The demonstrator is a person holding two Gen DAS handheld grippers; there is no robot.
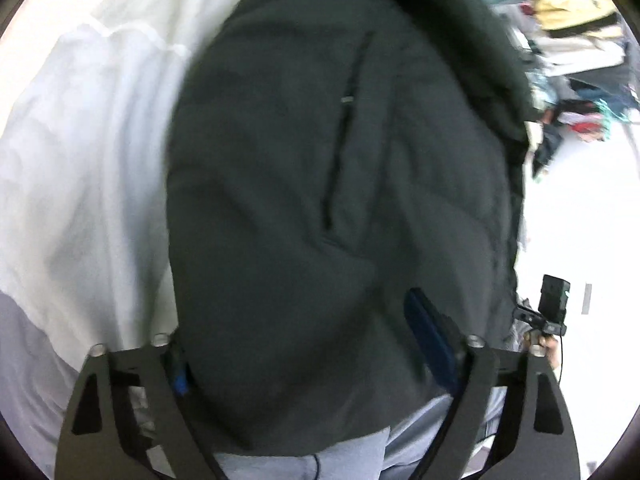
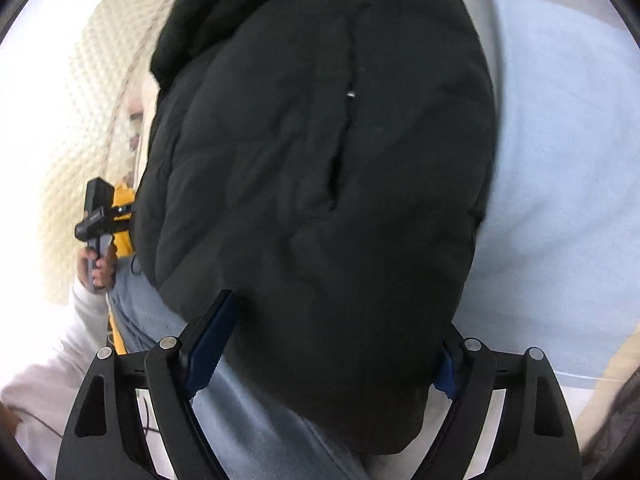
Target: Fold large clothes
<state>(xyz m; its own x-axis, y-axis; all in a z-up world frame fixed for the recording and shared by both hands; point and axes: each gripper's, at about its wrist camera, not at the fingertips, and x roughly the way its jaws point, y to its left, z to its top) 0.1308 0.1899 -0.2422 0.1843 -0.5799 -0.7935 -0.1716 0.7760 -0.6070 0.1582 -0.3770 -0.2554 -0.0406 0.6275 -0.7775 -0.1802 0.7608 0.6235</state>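
**Two hand-held grippers straddle a bundled dark jacket**

Left wrist view: the left hand-held gripper stands wide, the dark jacket bulging between its blue pads; whether it pinches, I cannot tell. The jacket lies bunched on a white bedsheet.

Right wrist view: the right hand-held gripper likewise straddles the jacket's near end, grip unclear. Folding looks partly done; squaring and flattening probably remain.
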